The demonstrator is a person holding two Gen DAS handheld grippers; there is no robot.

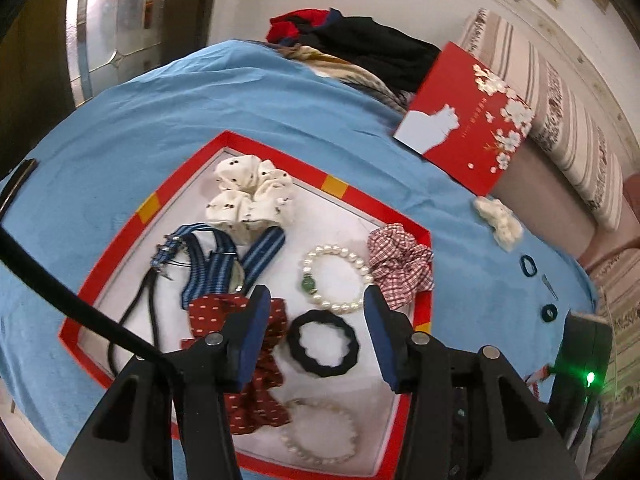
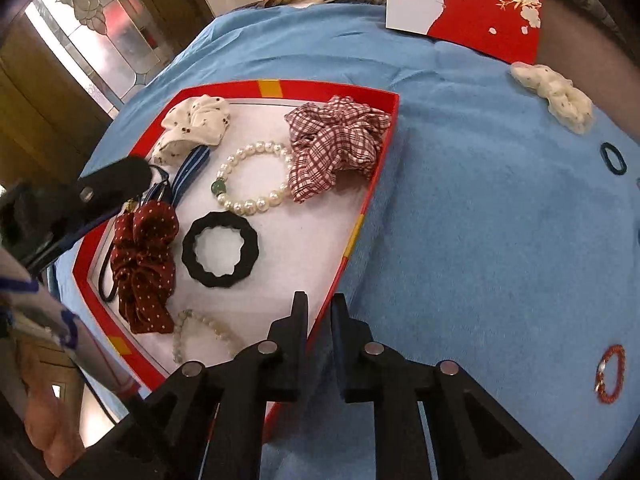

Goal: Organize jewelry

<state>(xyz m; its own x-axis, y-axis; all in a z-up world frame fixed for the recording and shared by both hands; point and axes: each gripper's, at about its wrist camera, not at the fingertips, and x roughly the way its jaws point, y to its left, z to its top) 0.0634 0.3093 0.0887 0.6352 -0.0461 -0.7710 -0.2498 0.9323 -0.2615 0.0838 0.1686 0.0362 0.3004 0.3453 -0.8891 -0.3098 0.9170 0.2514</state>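
The left gripper (image 1: 316, 312) hangs with its jaws apart and empty over the shallow red-rimmed tray with white floor (image 1: 224, 138). Below it lie a black wavy hair ring (image 1: 323, 343) and a white pearl bracelet with one green bead (image 1: 335, 278). The right gripper (image 2: 320, 320) has its jaws nearly together, holding nothing, above the tray's right rim. A red checked fabric scrunchie (image 2: 336, 148) rests against that rim. On the blue cloth (image 2: 480, 220), well apart, lies a red bead bracelet (image 2: 610, 374).

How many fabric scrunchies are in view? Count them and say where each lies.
4. In the red tray: white dotted scrunchie at the back, checked scrunchie on its right edge, dark red scrunchie. Cream scrunchie on the blue cloth.
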